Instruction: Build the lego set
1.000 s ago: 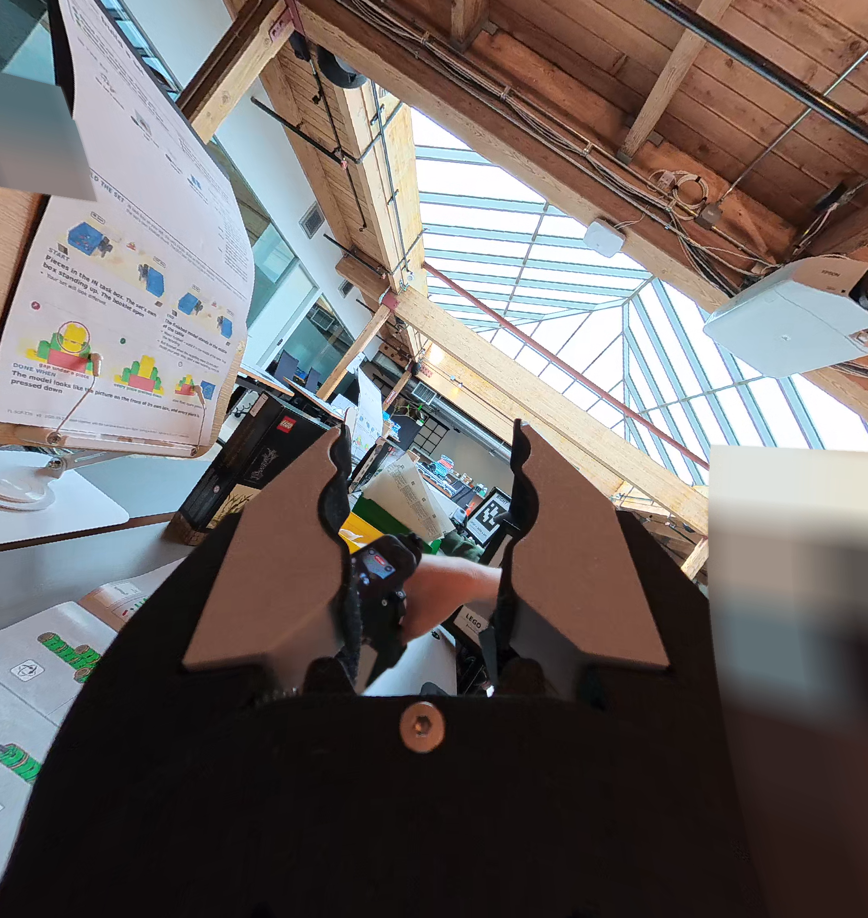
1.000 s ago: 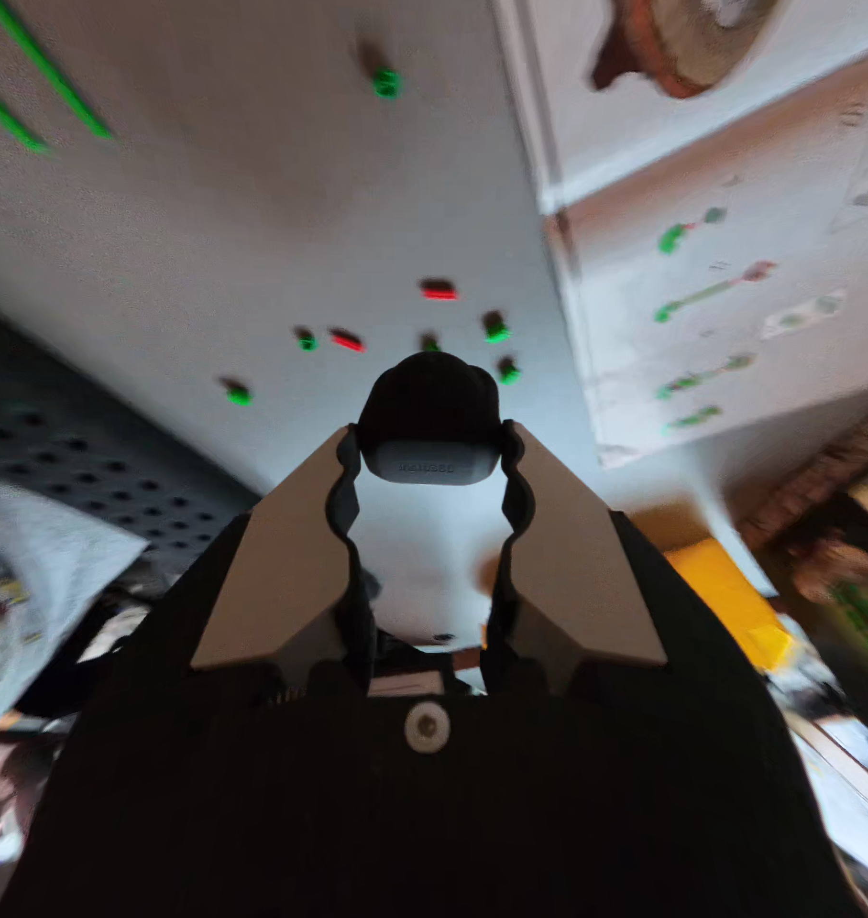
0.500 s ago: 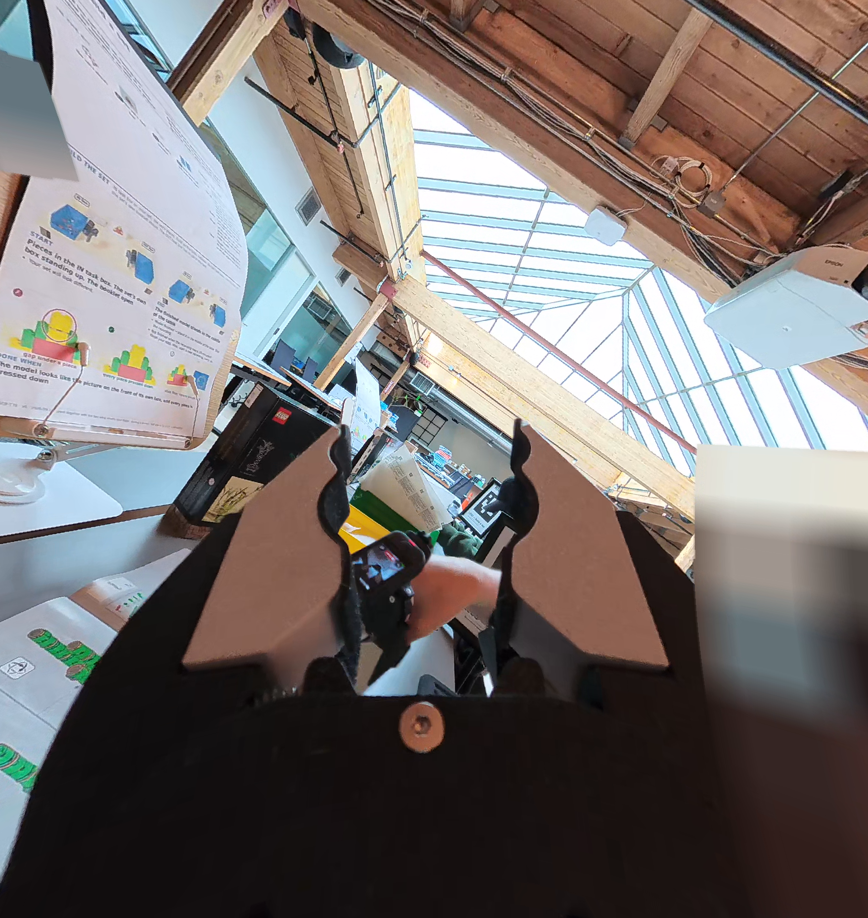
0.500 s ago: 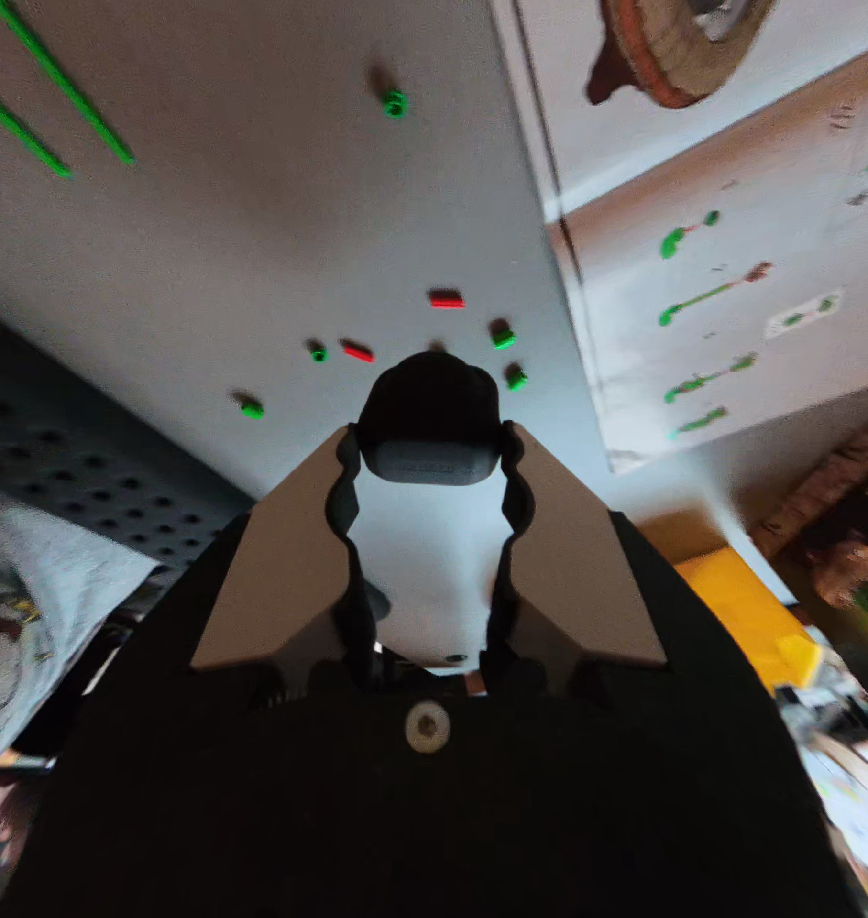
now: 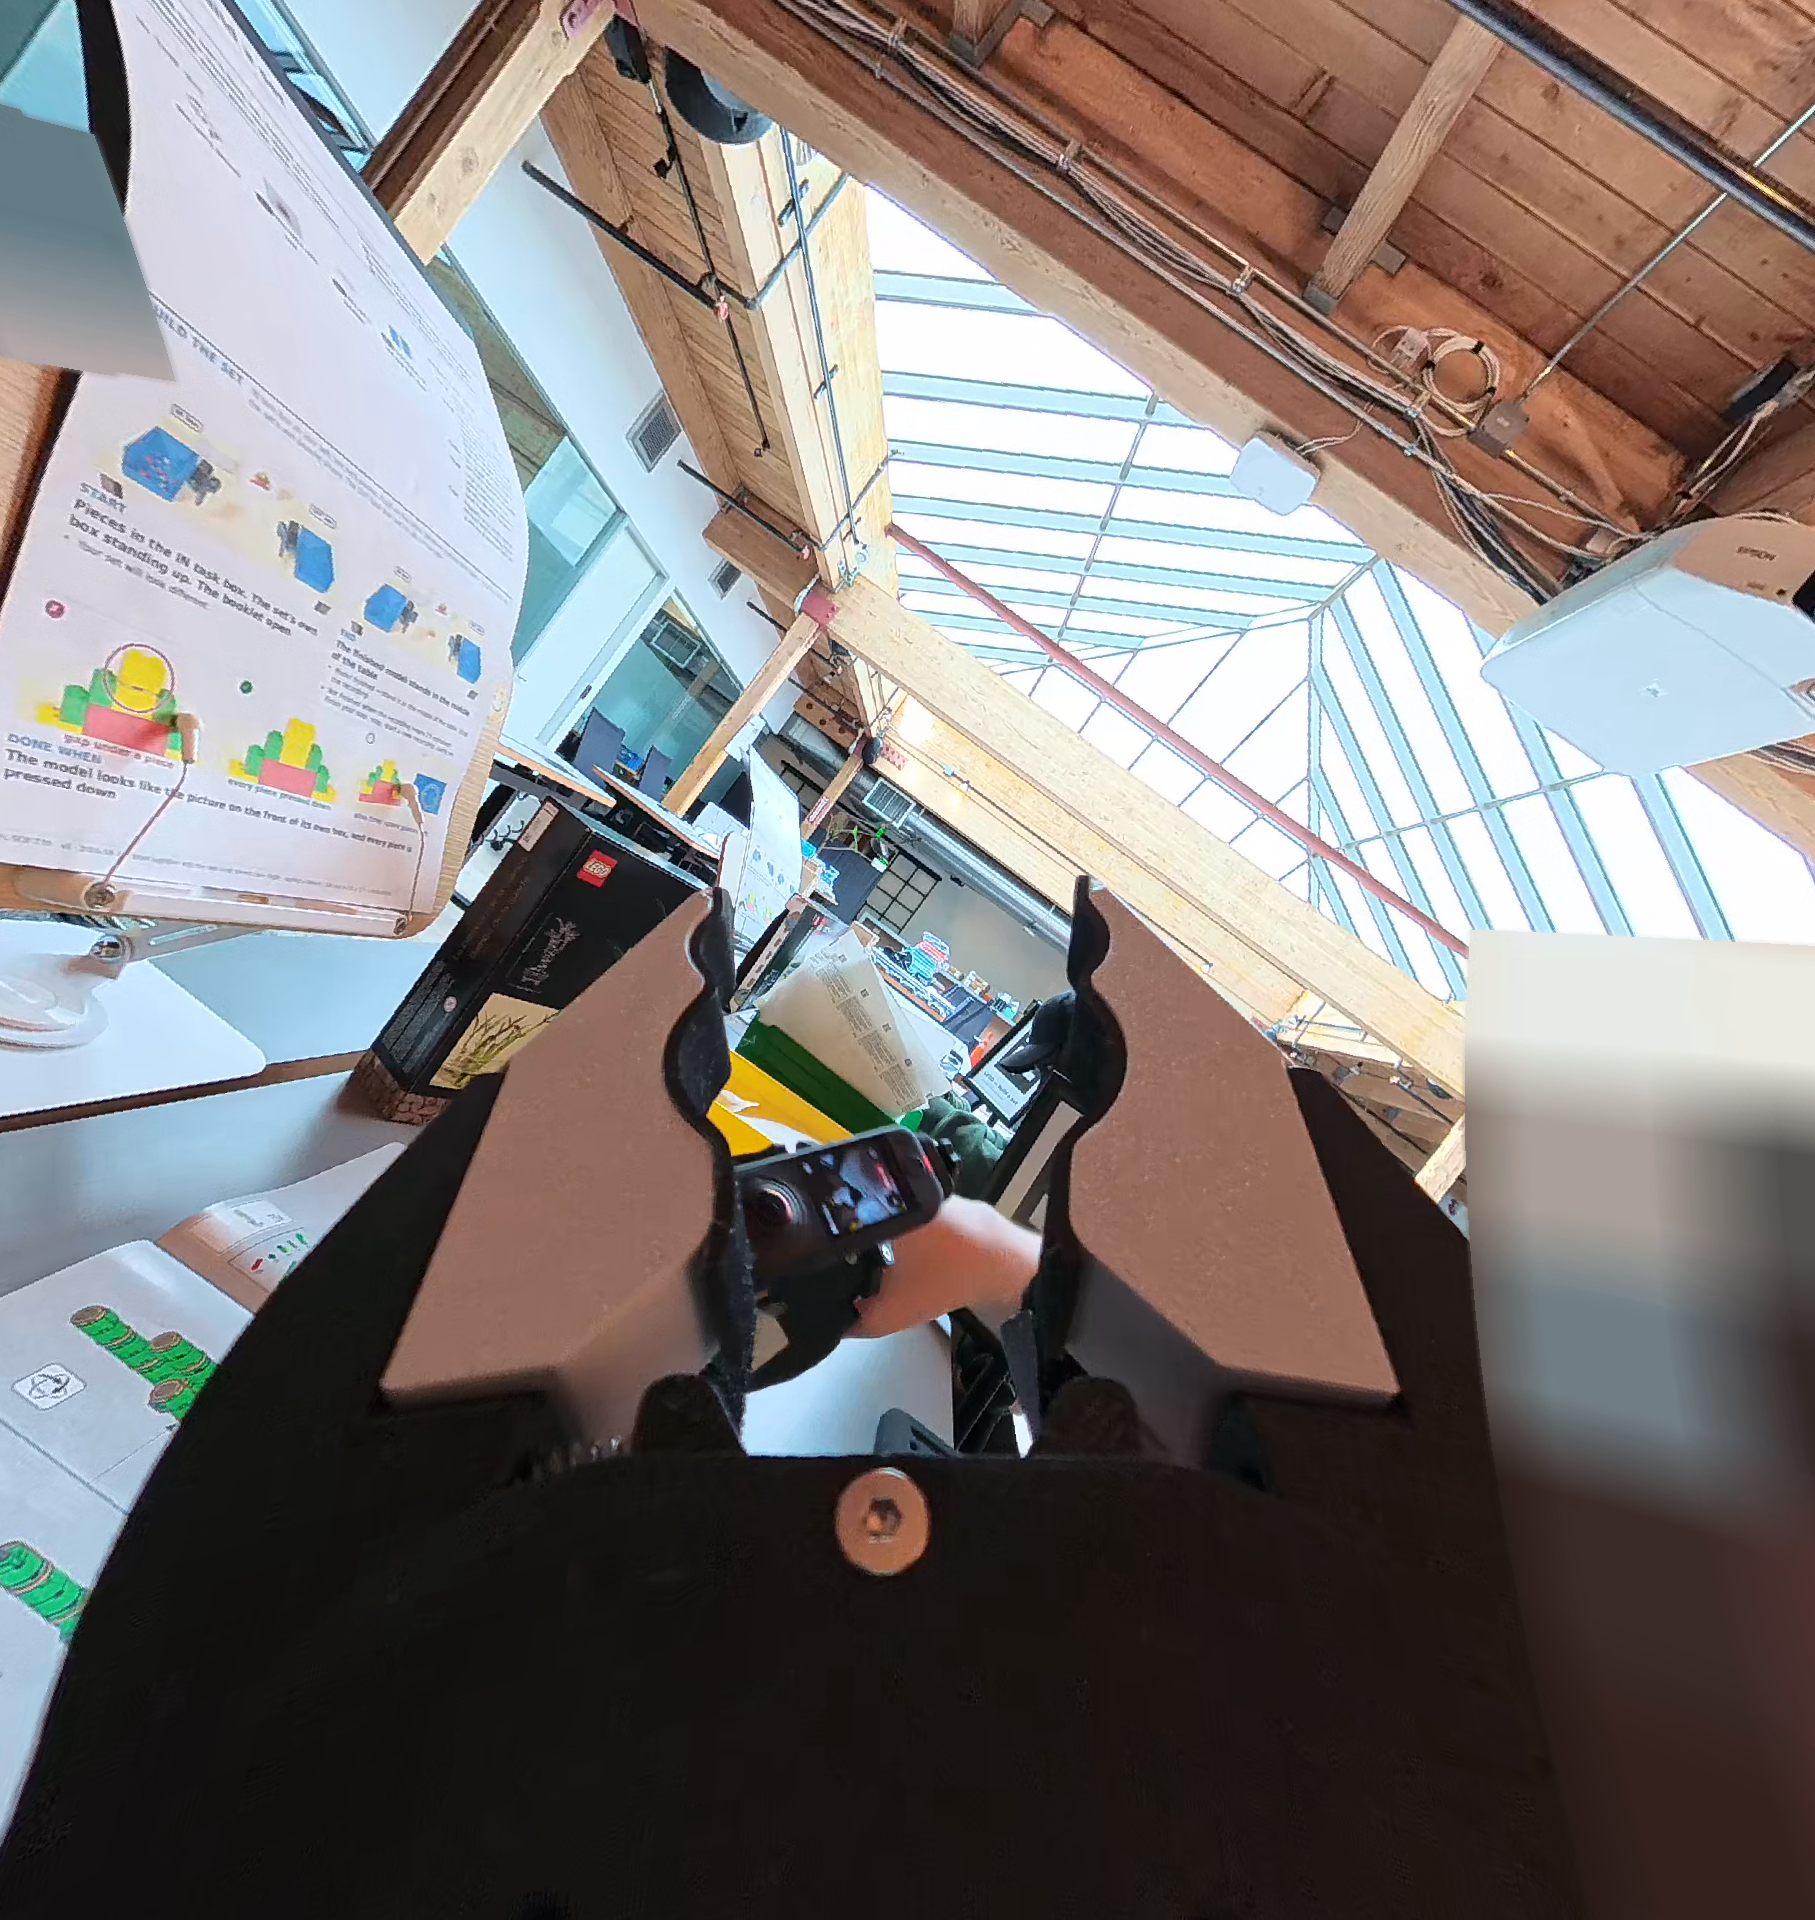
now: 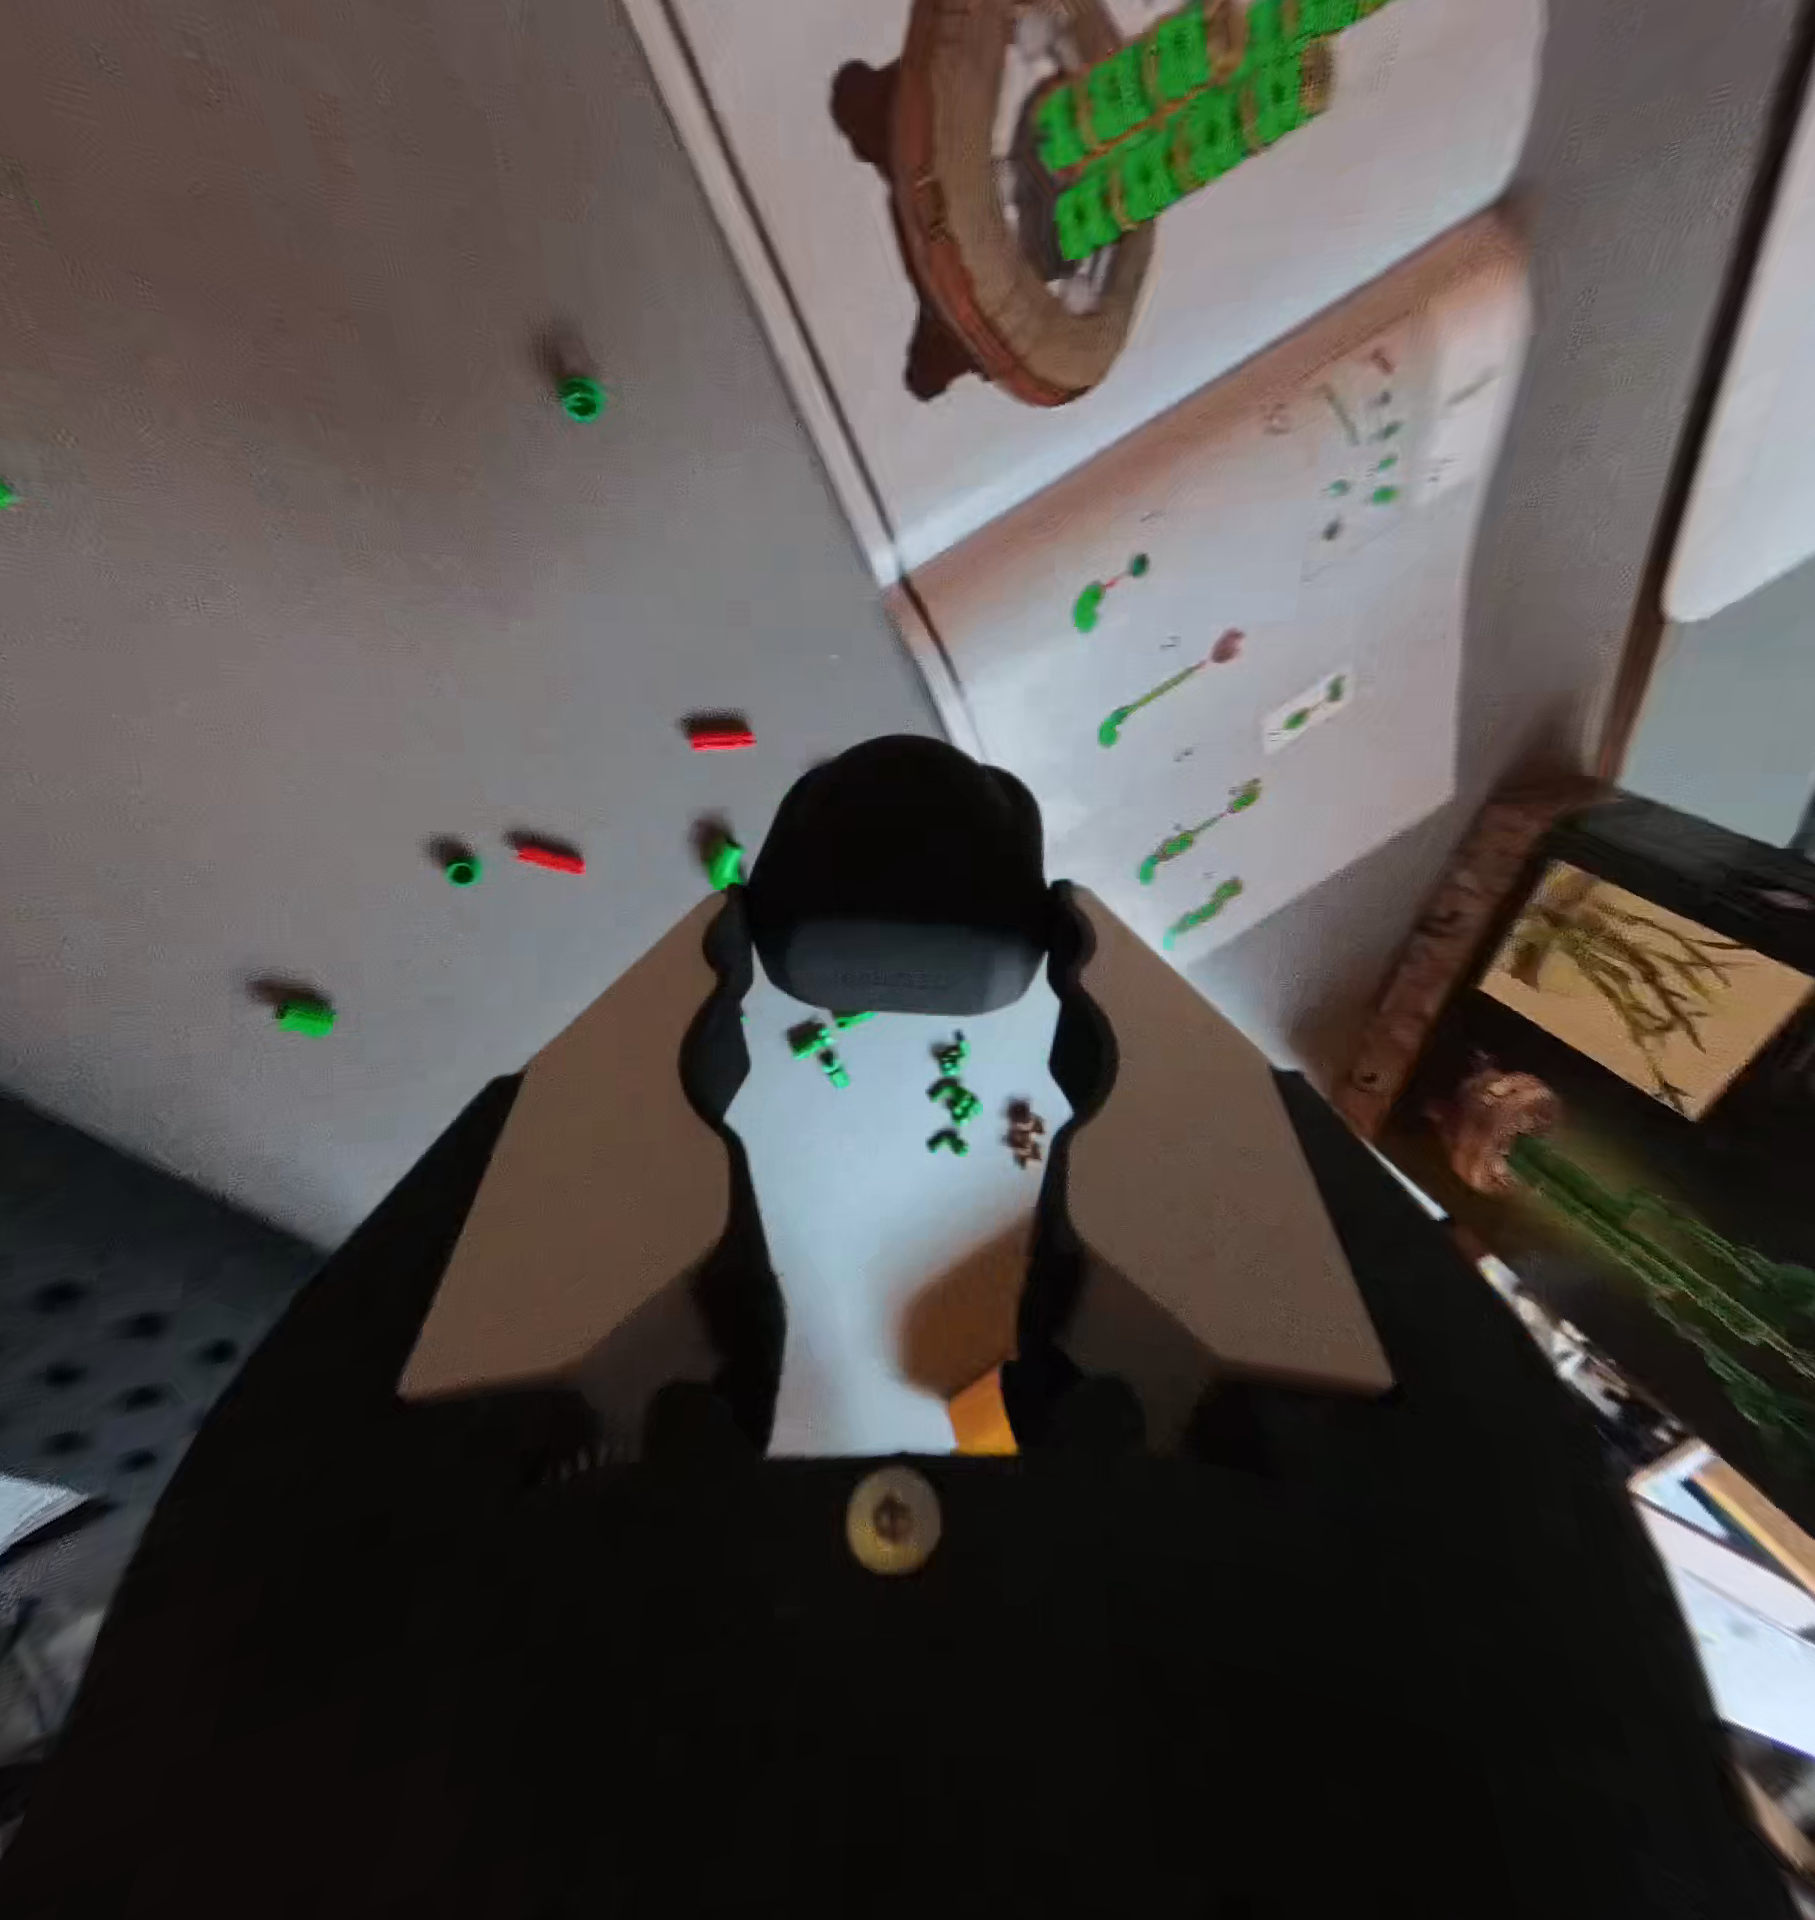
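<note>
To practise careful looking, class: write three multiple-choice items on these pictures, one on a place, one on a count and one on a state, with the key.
1. Where is the white projector? A on the table; B hung under the wooden ceiling; C on the floor.
2. How many red pieces lie on the white table? A two; B five; C none.
3. How is the right tool? A open and empty; B out of view; C shut on a black rounded object.
Key: B, it hangs overhead; A, two red bars show; C, the object sits clamped between its fingertips.
</note>
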The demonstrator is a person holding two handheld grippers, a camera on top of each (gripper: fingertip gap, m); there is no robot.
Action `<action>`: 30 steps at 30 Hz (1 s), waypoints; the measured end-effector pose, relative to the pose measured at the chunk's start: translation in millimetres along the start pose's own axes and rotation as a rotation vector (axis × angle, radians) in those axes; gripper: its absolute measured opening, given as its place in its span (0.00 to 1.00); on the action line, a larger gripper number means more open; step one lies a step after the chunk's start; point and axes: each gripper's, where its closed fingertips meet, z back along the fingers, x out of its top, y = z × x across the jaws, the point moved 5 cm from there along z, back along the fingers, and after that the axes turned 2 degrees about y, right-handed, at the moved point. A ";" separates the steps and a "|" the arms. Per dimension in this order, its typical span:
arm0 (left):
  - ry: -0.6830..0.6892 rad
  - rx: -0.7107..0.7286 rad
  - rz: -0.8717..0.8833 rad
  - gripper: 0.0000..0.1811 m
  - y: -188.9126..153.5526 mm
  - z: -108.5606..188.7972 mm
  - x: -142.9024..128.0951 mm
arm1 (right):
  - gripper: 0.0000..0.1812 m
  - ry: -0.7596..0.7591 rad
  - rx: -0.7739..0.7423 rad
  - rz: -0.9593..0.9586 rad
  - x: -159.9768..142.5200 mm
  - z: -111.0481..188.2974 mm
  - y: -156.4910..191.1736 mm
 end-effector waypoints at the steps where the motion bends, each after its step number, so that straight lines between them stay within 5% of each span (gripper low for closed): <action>1: -0.003 -0.001 0.000 0.35 -0.3 0.5 0.3 | 0.31 -0.014 0.007 0.012 -0.8 0.0 3.6; 3: -0.004 0.000 -0.002 0.34 -0.5 0.8 0.5 | 0.31 -0.072 0.273 -0.019 0.7 1.6 34.5; 6: 0.002 0.001 -0.001 0.35 -0.4 -0.7 -0.5 | 0.31 0.036 -0.027 0.044 -12.0 -4.8 12.9; 7: 0.006 0.000 0.000 0.35 -0.4 -1.6 -1.2 | 0.31 0.059 -0.001 0.069 -14.8 -6.1 16.1; 10: 0.017 -0.001 -0.003 0.35 -1.5 -4.1 -2.8 | 0.31 -0.005 0.404 0.016 -7.5 2.4 52.3; 15: 0.018 -0.001 -0.001 0.35 -0.9 -4.7 -3.0 | 0.30 0.005 0.709 0.099 -5.4 21.0 76.5; 18: 0.017 -0.001 0.002 0.35 -0.3 -3.8 -2.6 | 0.31 0.148 0.280 0.026 -11.1 -0.4 21.3; 19: 0.017 -0.001 0.000 0.35 -0.7 -3.7 -2.6 | 0.31 0.172 0.265 0.035 -12.1 -1.0 16.8; 22: 0.017 -0.002 -0.005 0.35 -1.7 -3.0 -2.1 | 0.30 0.073 0.708 0.064 1.8 21.1 63.0; 25: 0.013 -0.001 -0.001 0.35 -0.7 -2.5 -1.8 | 0.31 0.199 0.267 0.078 -6.0 3.0 23.4; 28: 0.017 -0.006 0.000 0.35 -1.5 -2.5 -2.1 | 0.30 0.125 0.618 0.053 2.8 13.5 56.6; 30: 0.017 -0.003 -0.005 0.35 -1.9 -2.4 -2.1 | 0.31 0.160 0.408 0.077 0.5 8.3 43.5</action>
